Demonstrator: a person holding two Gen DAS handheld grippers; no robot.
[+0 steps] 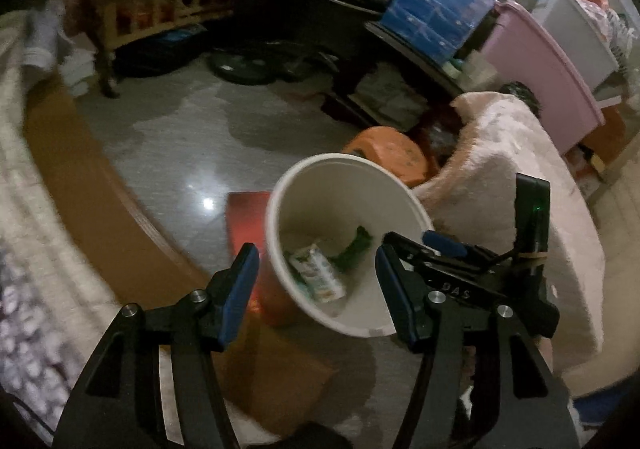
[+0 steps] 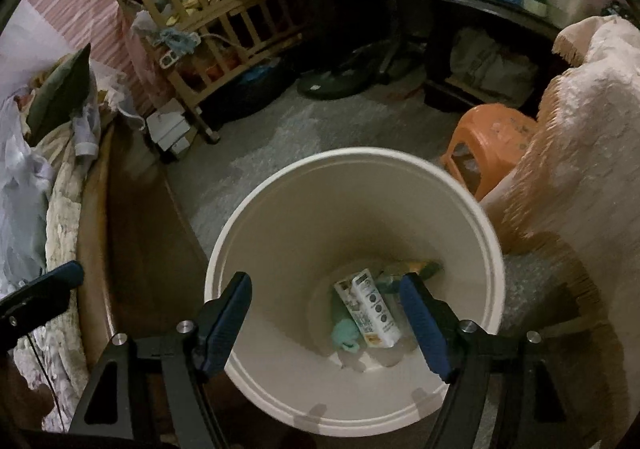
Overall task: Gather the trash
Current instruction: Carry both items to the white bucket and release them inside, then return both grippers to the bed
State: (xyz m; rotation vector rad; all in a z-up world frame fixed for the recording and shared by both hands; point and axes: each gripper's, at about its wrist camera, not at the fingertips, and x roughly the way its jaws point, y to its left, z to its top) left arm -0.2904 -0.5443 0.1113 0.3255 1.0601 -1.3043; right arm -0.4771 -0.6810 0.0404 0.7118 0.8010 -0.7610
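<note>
Both grippers hang with jaws apart and empty, the right gripper squarely over the white bin on the floor. Inside, the carton lies flat on the bin's bottom, long axis running away from that gripper. Off toward the bin's left rim, the left gripper sits farther out.

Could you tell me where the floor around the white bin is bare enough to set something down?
The grey floor between the white bin, the wooden crib and the fan base is bare. The brown strip beside the bed is also free. Right of the bin it is crowded: the orange stool and pink blanket sit close.
</note>
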